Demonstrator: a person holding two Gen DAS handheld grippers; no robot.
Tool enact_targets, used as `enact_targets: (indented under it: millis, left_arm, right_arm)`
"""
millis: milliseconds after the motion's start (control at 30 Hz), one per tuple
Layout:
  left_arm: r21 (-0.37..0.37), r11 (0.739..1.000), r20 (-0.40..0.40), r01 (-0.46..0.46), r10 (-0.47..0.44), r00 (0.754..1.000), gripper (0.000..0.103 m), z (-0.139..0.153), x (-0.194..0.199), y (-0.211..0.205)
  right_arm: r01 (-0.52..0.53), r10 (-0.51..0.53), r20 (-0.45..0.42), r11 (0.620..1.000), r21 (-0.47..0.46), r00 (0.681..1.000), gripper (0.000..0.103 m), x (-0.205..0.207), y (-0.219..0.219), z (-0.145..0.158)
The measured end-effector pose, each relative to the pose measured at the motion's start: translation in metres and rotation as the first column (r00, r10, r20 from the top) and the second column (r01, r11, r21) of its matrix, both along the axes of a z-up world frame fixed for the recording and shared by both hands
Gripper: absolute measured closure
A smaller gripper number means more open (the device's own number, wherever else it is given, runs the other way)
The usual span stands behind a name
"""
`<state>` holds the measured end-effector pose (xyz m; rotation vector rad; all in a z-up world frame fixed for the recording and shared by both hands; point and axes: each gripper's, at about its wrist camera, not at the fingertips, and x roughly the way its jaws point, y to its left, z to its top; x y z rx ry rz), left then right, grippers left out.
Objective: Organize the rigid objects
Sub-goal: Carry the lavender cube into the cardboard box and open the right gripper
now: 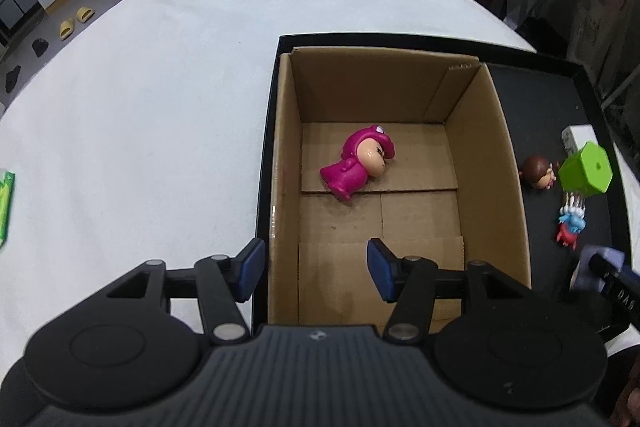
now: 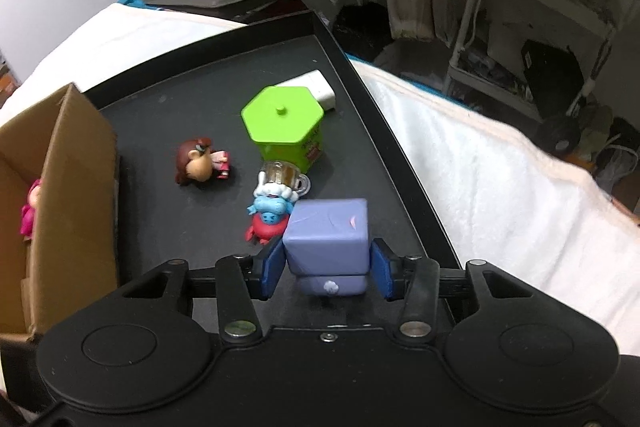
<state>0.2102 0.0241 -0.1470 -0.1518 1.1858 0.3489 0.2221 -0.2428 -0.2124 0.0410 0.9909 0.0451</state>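
The right gripper has its fingers clamped on the purple block toy, 1 pad on each flat side of its boxy upper part, at about 6 o'clock in the right wrist view, low over the near end of the black tray. By its look the toy is hard moulded plastic: light, stiff, smooth-skinned, so it could slip if held by an edge; the flat parallel sides now between the pads look like the best place to hold it. Just beyond it, toward 12 o'clock, lies a blue and red figure with a clear mug at its head, then a green hexagonal tin and a white block; a brown-haired doll lies at 10 o'clock. The cardboard box stands on the left part of the tray, with a pink figure lying on its floor. The left gripper hangs over the box's near left wall, fingers apart and holding nothing. The tray sits on a bed covered in white cloth. My guess is that the block toy goes into the box next.
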Motion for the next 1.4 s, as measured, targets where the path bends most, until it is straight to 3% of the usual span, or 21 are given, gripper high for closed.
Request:
enact_targets:
  millis: [167,567,733,1100,1267,1400]
  left_arm:
    - [-0.036,0.999,0.031,0.002,-0.001,1.000,0.048,0.002,-0.007,0.008]
    - [-0.097,0.995,0.106,0.013,-0.002,0.994,0.049,0.000,-0.028,0.033]
    - [-0.160,0.987,0.143,0.020,0.003,0.990,0.053,0.001,-0.034,0.043]
    - [-0.224,0.975,0.140,0.014,0.018,0.990,0.076,-0.009,-0.031,0.056]
    - [-0.262,0.965,0.132,0.027,0.008,0.991,0.091,-0.016,-0.028,0.062]
    - [-0.269,0.962,0.141,0.040,-0.002,0.990,0.092,-0.018,-0.028,0.064]
  right_arm:
    - [-0.006,0.006,-0.008,1.000,-0.012,1.000,0.060,-0.004,0.009,0.008]
    - [-0.020,0.025,0.084,0.998,-0.056,0.996,0.060,-0.017,0.034,0.048]
    - [-0.066,0.076,0.129,0.994,-0.083,0.989,0.060,-0.021,0.057,0.068]
    - [-0.158,0.177,0.178,0.980,-0.118,0.968,0.060,-0.020,0.110,0.100]
    - [-0.200,0.222,0.185,0.971,-0.134,0.957,0.060,-0.020,0.133,0.104]
    - [-0.254,0.272,0.162,0.959,-0.123,0.949,0.060,-0.017,0.150,0.105]
